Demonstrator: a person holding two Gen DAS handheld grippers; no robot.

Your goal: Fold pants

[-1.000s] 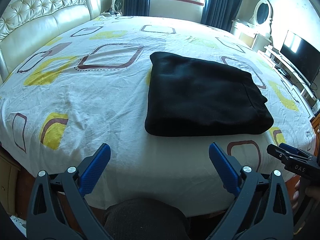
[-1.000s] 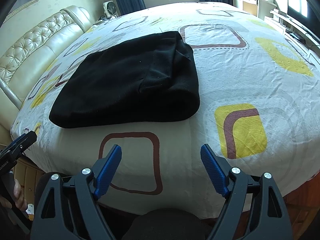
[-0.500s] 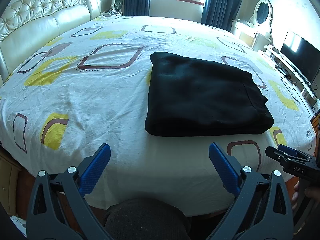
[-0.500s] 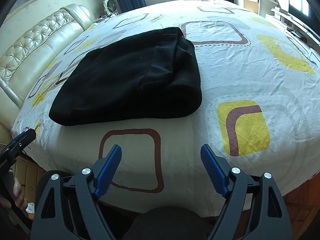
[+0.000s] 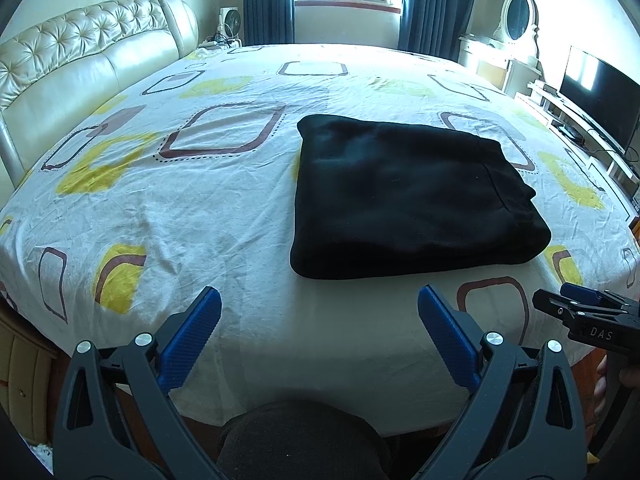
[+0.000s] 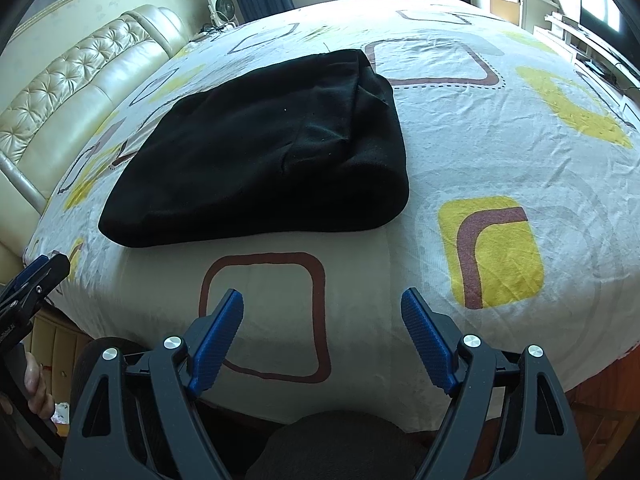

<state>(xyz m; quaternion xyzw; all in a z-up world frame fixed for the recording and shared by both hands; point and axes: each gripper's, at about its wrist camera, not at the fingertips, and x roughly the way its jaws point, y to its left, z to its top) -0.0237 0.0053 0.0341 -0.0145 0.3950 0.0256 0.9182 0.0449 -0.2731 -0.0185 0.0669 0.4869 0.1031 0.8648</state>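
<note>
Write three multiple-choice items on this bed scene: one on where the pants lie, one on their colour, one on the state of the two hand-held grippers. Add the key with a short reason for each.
1. Where do the pants lie?
A. On the bedsheet, beyond both hand-held grippers
B. Draped over the headboard
C. On the floor

2. What colour are the pants?
A. Yellow
B. Black
C. White

3. What state are the left hand-held gripper and right hand-held gripper in?
A. Both shut on the pants
B. One open, one shut on the sheet
C. Both open, holding nothing

Key:
1 A, the folded bundle rests flat on the patterned sheet ahead of the blue fingertips.
2 B, the cloth is plain black against the white, yellow and brown sheet.
3 C, each pair of blue fingers stands spread apart with only bare sheet between them.
</note>
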